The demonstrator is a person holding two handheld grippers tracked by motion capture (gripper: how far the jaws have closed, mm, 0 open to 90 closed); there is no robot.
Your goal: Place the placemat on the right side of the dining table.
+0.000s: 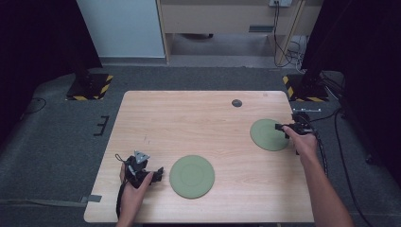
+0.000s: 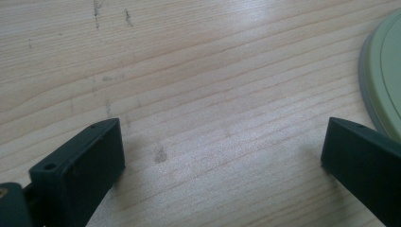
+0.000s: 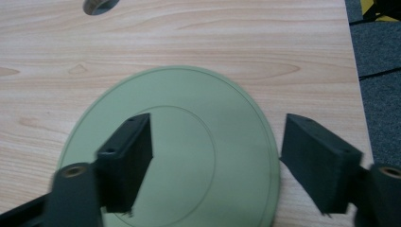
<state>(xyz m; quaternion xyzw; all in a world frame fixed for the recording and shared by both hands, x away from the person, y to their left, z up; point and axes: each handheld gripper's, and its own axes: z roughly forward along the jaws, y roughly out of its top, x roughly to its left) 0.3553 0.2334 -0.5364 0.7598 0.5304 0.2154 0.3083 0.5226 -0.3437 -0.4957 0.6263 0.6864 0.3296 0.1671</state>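
My right gripper [image 3: 215, 161] is open over the far plate [image 1: 269, 135], which lies flat at the table [image 1: 198, 113] right edge, apparently set down. Left gripper [image 2: 222, 156] open, empty, beside the near plate [image 1: 191, 176] (untouched, likely next).

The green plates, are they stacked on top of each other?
No, the near green plate lies by the left tool, and the far green plate lies apart by the right tool.
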